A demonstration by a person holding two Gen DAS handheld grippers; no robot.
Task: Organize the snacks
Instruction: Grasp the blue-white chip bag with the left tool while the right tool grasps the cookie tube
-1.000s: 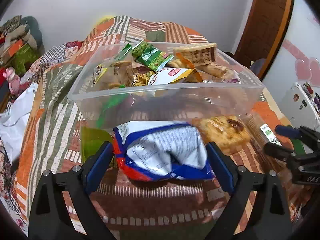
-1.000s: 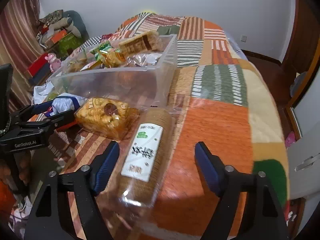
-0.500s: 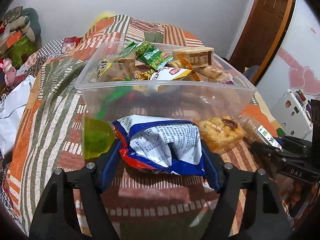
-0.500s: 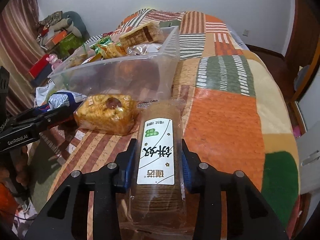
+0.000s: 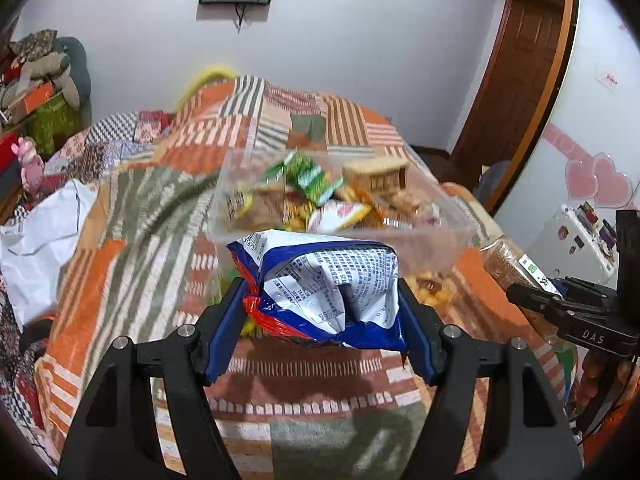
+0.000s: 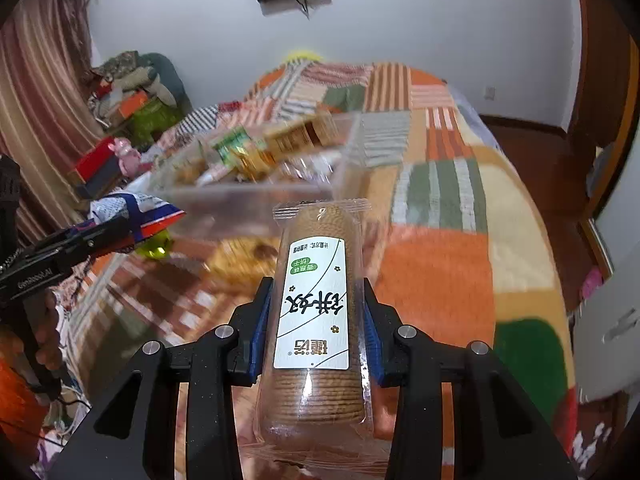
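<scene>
My left gripper [image 5: 320,320] is shut on a blue, white and red snack bag [image 5: 324,284] and holds it lifted in front of the clear plastic bin [image 5: 440,240], which holds several snack packets. My right gripper [image 6: 316,320] is shut on a long pack of round brown biscuits [image 6: 316,300] with a white label, lifted above the bed. The bin also shows in the right wrist view [image 6: 248,200], ahead and to the left. The left gripper and its bag show at the left of the right wrist view [image 6: 132,220].
A yellow pastry packet [image 5: 432,288] and a green jelly cup [image 6: 154,246] lie on the patchwork bedspread [image 6: 436,272] in front of the bin. A white bag [image 5: 36,240] lies at the left. A door [image 5: 516,80] and a white fridge [image 5: 580,236] stand right.
Both grippers closed on their snacks and lifted them off the bedspread: the left on the blue bag, the right on the biscuit pack. Both now sit higher, toward the bin.
</scene>
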